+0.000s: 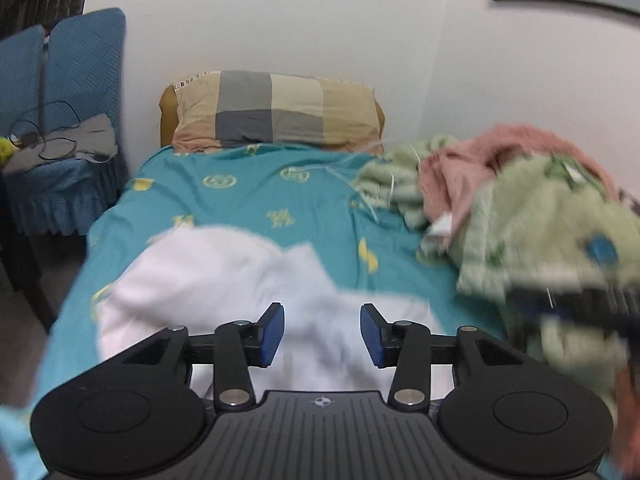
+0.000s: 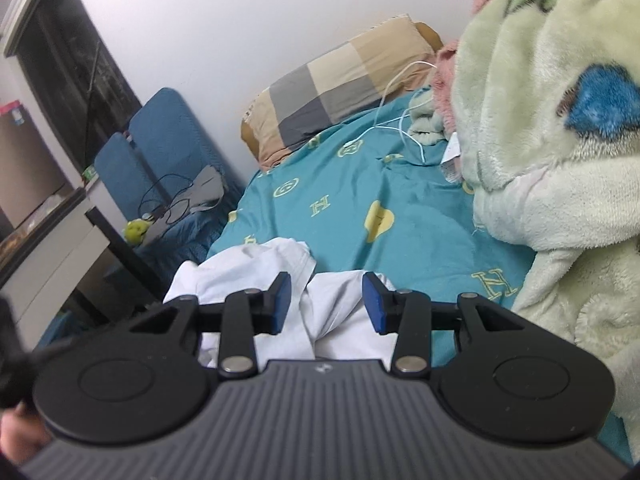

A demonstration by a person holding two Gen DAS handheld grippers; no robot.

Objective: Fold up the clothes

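Left gripper (image 1: 322,332), bottom centre of frame: jaws wide apart, holding nothing. Right gripper (image 2: 326,304), bottom centre: likewise wide and empty. Just beyond both lies the crumpled white garment (image 1: 224,276) on the teal bedsheet (image 1: 256,192). Checked pillow (image 1: 276,112) at upper centre, against the wall.

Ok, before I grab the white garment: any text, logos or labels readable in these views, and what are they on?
"H": yellow letters printed on the teal bedsheet, clearest at and.
Other sheet emblems: round logos, not legible.
White tag by the green fleece blanket: too blurred.
Pink label, far left: too small.
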